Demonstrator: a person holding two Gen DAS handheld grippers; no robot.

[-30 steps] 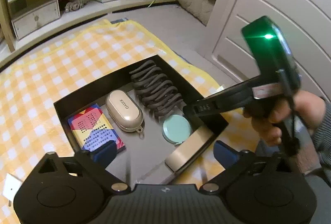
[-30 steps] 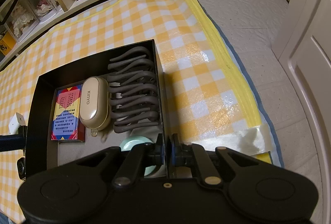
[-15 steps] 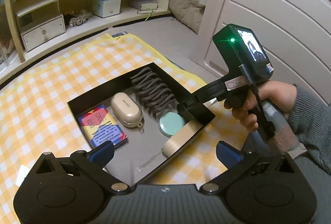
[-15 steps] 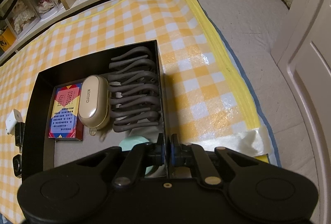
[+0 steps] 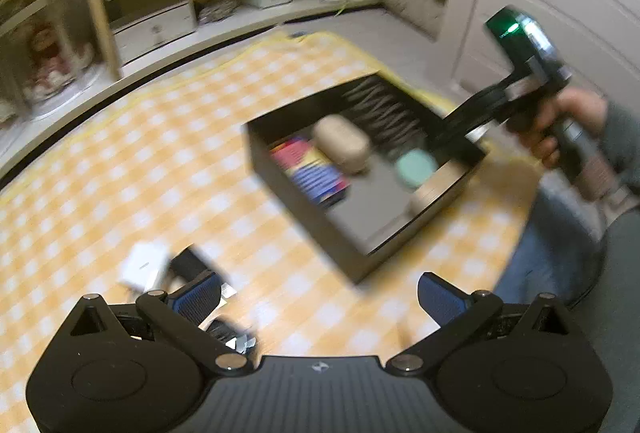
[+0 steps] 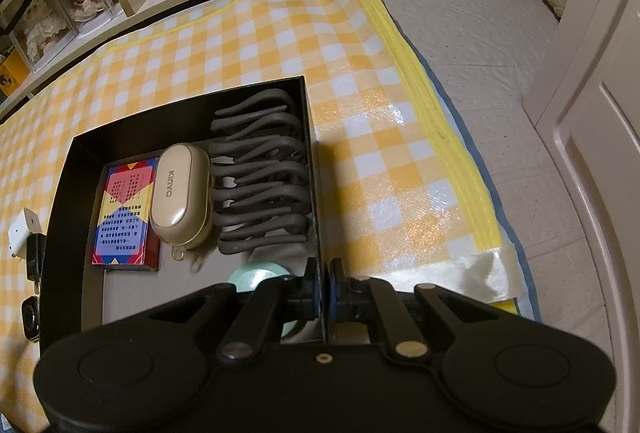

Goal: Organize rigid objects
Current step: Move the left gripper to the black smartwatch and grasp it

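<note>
My right gripper: clamped on right wall of black box | my left gripper: spread wide, empty, above checked mat | box on mat, holding beige case.

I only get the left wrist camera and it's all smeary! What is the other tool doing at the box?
Observer: The right tool is shut on the black box, pinching its right wall, one finger inside and one outside.
Child: Are there words on the beige case?
Observer: Yes, its lid reads KINYO.
Child: And the white block on the mat?
Observer: The right wrist view shows it sharply: a small charger cube, lying outside the box's left wall.
</note>
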